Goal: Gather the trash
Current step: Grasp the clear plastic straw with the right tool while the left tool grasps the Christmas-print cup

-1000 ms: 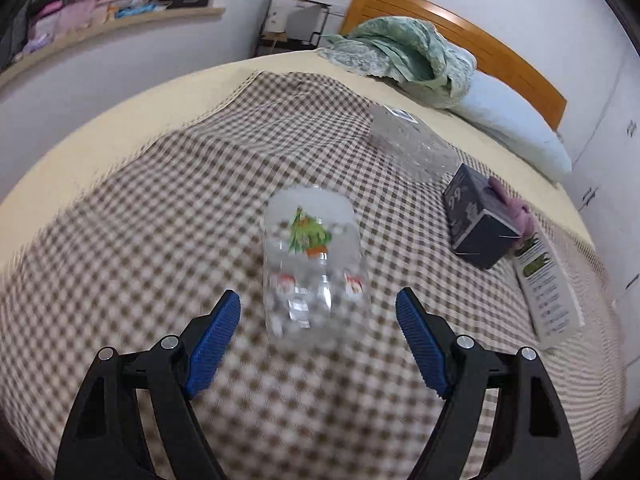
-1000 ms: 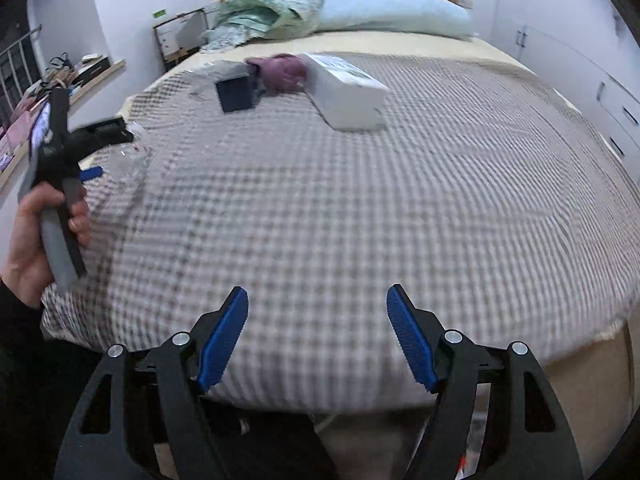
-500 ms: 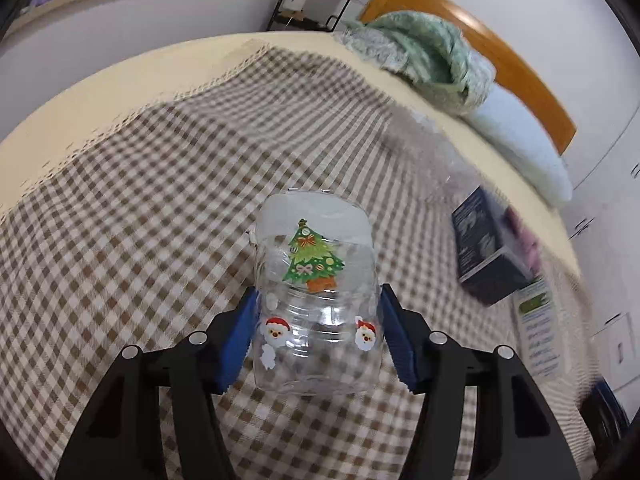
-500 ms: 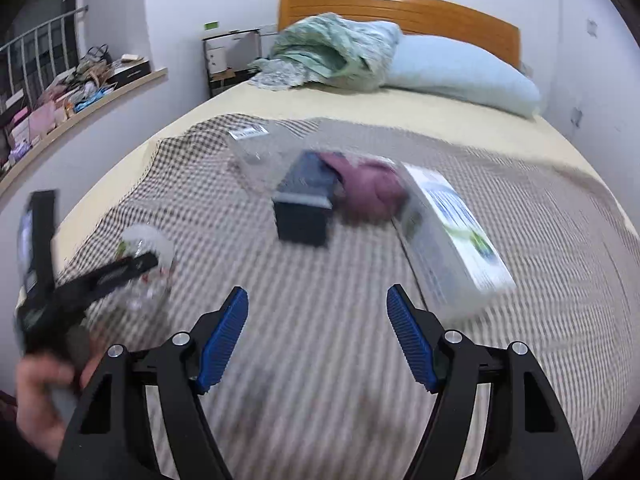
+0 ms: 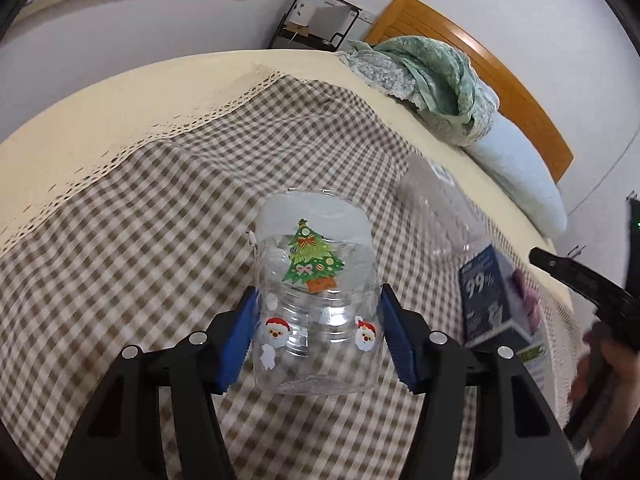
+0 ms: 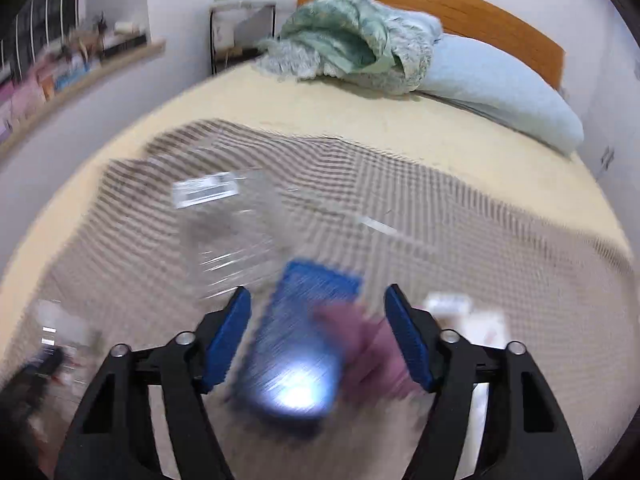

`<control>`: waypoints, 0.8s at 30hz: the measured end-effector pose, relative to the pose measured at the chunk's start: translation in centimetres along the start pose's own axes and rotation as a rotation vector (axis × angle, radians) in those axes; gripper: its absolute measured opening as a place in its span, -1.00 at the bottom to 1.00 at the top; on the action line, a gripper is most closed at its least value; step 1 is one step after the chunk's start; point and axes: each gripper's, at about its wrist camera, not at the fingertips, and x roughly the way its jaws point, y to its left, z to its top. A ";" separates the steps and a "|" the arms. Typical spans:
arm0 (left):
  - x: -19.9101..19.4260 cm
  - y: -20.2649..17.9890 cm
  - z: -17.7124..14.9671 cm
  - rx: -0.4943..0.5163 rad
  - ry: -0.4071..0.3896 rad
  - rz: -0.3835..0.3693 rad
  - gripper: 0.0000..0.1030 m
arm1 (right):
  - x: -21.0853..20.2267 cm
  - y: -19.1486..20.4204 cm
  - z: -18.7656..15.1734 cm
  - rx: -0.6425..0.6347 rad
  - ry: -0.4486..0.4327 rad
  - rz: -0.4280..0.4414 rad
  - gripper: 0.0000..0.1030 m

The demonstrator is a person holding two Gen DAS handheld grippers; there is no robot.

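On my left camera, the left gripper point(image 5: 316, 340) clamps a clear plastic jar point(image 5: 316, 300) with Christmas stickers, its blue pads pressed against both sides, over the checked blanket point(image 5: 160, 220). At two o'clock from the jar lies a second clear bottle point(image 5: 440, 208); at three o'clock stands a dark blue box point(image 5: 490, 296). At the far right edge I see the right gripper point(image 5: 580, 276), blurred.

On my right camera, everything is smeared by motion. The right gripper point(image 6: 318, 336) is spread wide, holding nothing, with the dark blue box point(image 6: 304, 340) and something purple point(image 6: 368, 348) lying between its fingers. The clear bottle point(image 6: 228, 232) sits at eleven o'clock from the box.
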 end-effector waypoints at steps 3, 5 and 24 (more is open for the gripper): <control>0.7 -0.1 0.7 -0.002 -0.003 -0.013 0.11 | 3.6 -3.3 2.7 -0.050 0.079 -0.059 0.02; 1.1 -0.2 0.8 0.007 -0.017 0.006 0.11 | 7.2 -5.7 4.1 -0.074 0.173 -0.100 -0.20; 1.7 0.0 1.0 0.009 -0.047 0.018 0.12 | 11.5 -10.4 1.5 -0.138 0.244 0.025 -0.90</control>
